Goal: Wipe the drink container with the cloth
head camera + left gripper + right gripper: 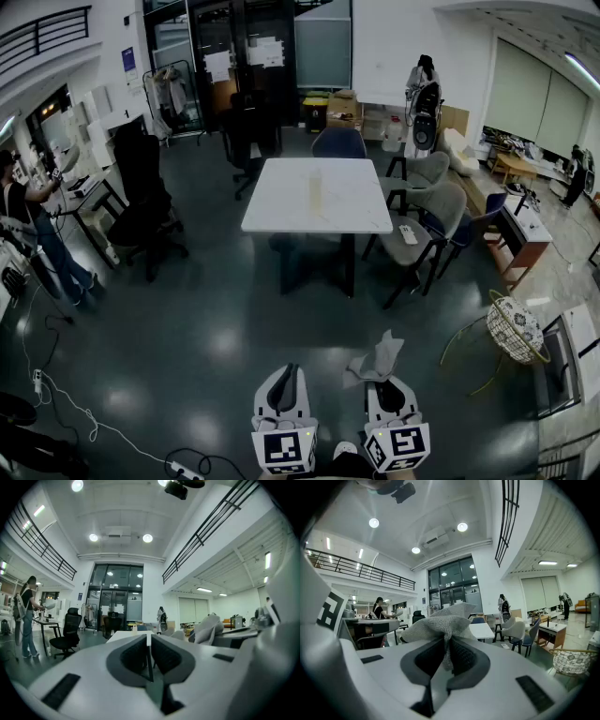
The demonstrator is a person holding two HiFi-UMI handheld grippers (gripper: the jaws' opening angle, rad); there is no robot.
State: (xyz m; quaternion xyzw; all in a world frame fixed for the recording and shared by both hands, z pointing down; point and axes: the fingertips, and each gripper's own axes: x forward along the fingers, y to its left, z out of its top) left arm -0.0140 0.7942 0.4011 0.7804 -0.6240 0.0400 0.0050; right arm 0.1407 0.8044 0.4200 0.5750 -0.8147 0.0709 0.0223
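Note:
A pale, clear drink container (316, 189) stands upright on the white table (281, 211) in the middle of the room, far ahead of both grippers. It shows small in the left gripper view as a bottle (134, 628) on the table top. My right gripper (383, 372) is shut on a grey cloth (377, 359); the cloth (443, 623) bunches up above the jaws in the right gripper view. My left gripper (287, 375) is shut with nothing between its jaws (149, 646). Both grippers are held low at the bottom of the head view, side by side.
Chairs (427, 230) crowd the table's right side, a blue chair (338, 142) its far end, and black office chairs (145, 211) stand left. A person (33, 234) works at a desk at far left. A wicker basket stand (514, 330) is at right. Cables (66, 403) trail on the dark floor.

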